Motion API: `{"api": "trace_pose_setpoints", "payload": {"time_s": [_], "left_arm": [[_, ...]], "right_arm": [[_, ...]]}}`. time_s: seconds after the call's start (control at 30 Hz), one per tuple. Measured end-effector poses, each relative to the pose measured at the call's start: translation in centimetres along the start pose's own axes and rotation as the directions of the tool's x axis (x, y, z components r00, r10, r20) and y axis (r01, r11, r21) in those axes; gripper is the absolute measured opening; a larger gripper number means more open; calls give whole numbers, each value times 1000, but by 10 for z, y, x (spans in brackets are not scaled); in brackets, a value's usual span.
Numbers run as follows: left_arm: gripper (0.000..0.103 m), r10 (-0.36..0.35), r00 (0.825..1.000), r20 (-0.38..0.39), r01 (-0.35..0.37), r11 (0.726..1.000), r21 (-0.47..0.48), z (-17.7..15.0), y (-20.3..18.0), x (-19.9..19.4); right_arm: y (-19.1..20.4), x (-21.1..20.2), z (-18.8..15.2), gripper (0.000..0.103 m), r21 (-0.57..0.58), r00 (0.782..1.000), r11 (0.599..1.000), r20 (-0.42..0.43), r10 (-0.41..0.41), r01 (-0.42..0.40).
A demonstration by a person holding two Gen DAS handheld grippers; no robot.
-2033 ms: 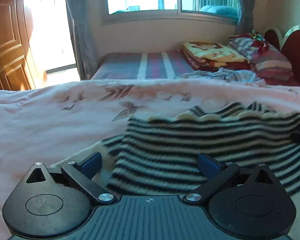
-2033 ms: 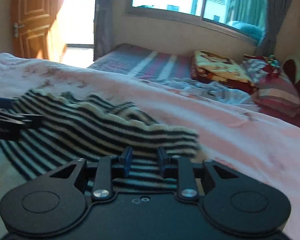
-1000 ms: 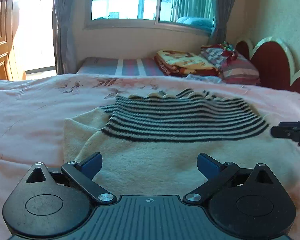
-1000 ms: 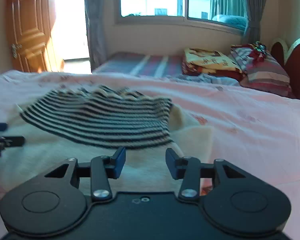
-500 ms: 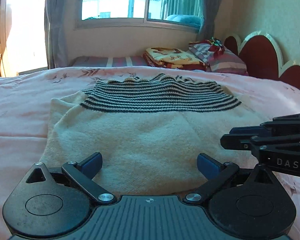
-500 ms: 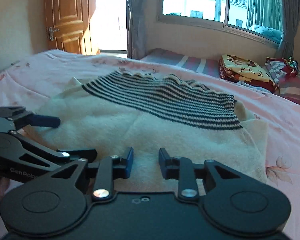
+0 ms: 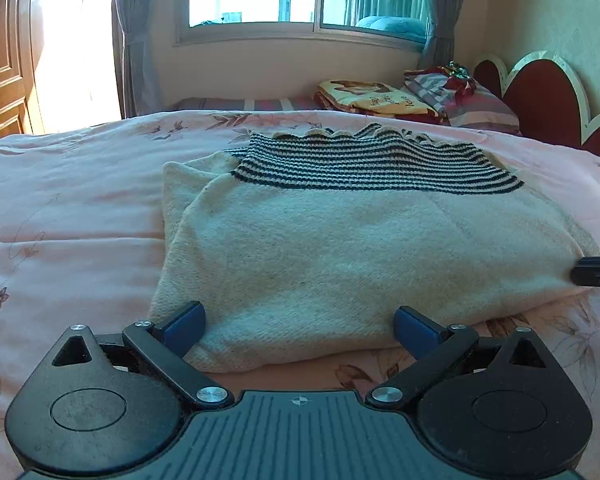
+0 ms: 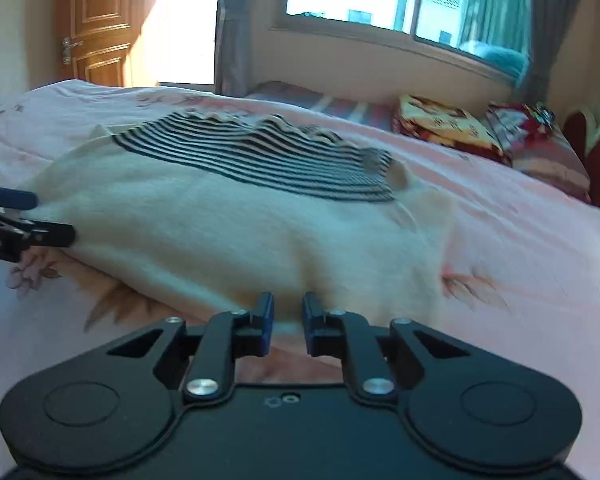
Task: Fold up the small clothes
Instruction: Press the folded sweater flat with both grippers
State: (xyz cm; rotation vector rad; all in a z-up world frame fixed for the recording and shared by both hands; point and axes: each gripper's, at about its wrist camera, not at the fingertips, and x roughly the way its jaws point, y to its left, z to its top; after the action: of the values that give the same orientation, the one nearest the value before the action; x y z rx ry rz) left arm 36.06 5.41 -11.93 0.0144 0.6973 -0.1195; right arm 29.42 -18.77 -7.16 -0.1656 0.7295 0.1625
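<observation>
Pink bedspread (image 7: pixel 80 200) bears sweater (image 7: pixel 340 240); right hand-held gripper (image 8: pixel 287 316) seemingly pinches its blurred hem.

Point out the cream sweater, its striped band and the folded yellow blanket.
Cream knit sweater (image 7: pixel 340 256): left wrist view, plain cream body.
Black-and-cream striped band (image 7: pixel 372 164): left wrist view, middle of stripes.
Folded yellow printed blanket (image 7: pixel 374 98): left wrist view, top face.

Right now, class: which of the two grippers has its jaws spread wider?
The left gripper: its blue fingers straddle the sweater's near edge, while the right gripper shows only a narrow gap.
</observation>
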Motion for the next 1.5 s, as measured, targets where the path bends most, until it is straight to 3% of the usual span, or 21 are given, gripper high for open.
{"api": "trace_pose_setpoints", "payload": {"time_s": [0.1,0.17,0.3,0.37,0.63,0.77,0.87,0.97,1.5], "left_arm": [[101,13,1000,-5,-13,1000,-9,3,-2,5],[101,20,1000,-11,-20,1000,-24,7,-3,5],[101,6,1000,-26,-7,1000,-28,6,0,4],[101,4,1000,-31,-4,1000,-5,4,-1,6],[101,17,1000,-14,-17,1000,13,2,-6,9],[100,16,998,-54,-15,1000,19,11,-5,3],[100,5,998,-58,-4,1000,18,7,1,1],[100,12,998,-60,-8,998,54,2,-3,2],[101,10,999,-43,-6,997,77,-2,0,-2]], "right_arm": [[-21,-1,-6,13,81,1000,996,6,25,-26],[-15,1,-1,13,49,1000,999,-4,9,-9],[-22,-10,4,18,98,999,995,41,-16,12],[-30,1,-3,16,118,1000,993,-21,-18,20],[-29,4,-8,16,108,1000,994,5,-24,23],[-28,0,-1,17,126,999,991,-18,-37,39],[-31,-12,3,25,166,999,986,36,-35,29],[-30,0,-1,27,155,999,987,-23,-44,47],[-28,6,0,30,122,998,991,-34,-53,57]]}}
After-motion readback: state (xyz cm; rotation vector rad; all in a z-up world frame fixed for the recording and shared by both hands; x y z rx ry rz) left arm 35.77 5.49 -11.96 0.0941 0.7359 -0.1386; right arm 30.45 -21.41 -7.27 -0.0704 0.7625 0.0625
